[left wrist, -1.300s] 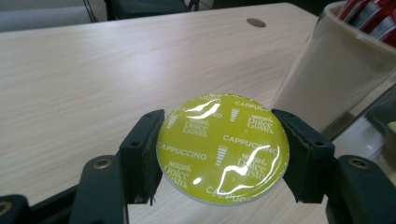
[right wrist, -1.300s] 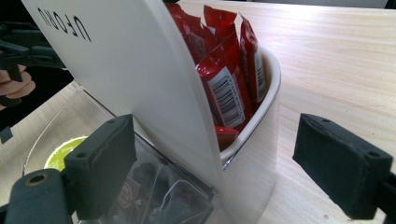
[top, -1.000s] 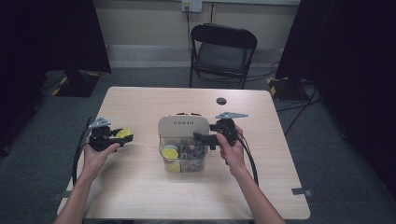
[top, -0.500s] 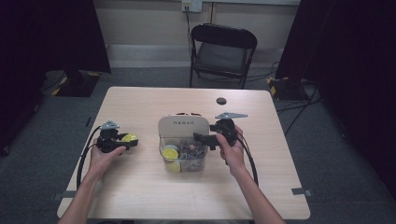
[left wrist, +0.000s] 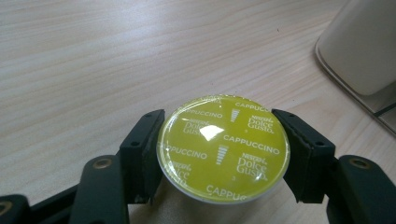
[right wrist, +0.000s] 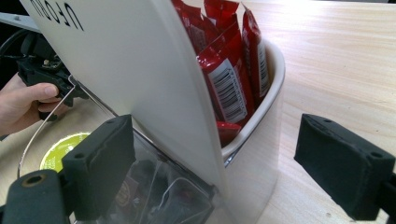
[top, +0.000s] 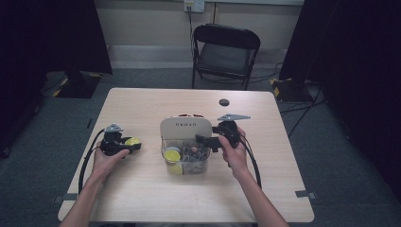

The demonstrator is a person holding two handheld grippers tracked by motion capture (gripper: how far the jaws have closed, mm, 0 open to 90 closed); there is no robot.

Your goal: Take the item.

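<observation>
Capsule (left wrist: 223,148) sits clamped in the left gripper (top: 126,145), left of the box (top: 185,142); right gripper (top: 204,140) gapes wide beside it.

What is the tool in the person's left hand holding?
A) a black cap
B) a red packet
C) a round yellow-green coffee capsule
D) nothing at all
C: in the left gripper view the left tool has its two black jaws pressed against both sides of the round yellow-green coffee capsule, whose foil lid reads "Cappuccino", just above the light wooden table.
</observation>
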